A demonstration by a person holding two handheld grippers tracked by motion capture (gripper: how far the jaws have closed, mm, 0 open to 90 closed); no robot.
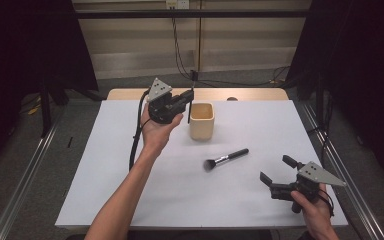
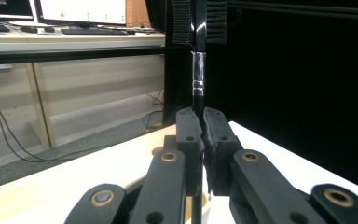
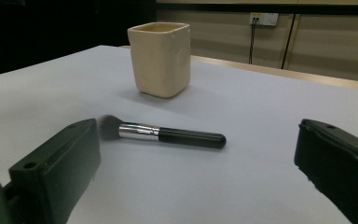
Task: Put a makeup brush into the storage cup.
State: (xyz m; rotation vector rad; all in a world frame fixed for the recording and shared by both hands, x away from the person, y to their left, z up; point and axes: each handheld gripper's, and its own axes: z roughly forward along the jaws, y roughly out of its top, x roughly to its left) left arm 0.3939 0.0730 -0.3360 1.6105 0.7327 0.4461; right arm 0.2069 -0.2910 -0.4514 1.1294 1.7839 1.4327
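A cream square cup (image 1: 202, 121) stands at the middle back of the white table (image 1: 120, 190). My left gripper (image 1: 187, 96) is held just left of the cup, shut on a thin black brush (image 1: 193, 80) that stands upright at the cup's left rim. In the left gripper view the jaws (image 2: 201, 135) clamp that brush's black handle below its silver band (image 2: 198, 70). A second, fluffy brush (image 1: 226, 159) with a black handle lies flat on the table. My right gripper (image 1: 275, 168) hovers open near the front right, and its view has that brush (image 3: 168, 134) and the cup (image 3: 161, 58) ahead.
The wooden table edge (image 1: 250, 94) shows behind the white sheet. Cables (image 1: 180, 55) hang against the back wall, and black curtains (image 1: 360, 60) flank both sides. A desk with monitors (image 2: 81, 11) is seen in the left gripper view.
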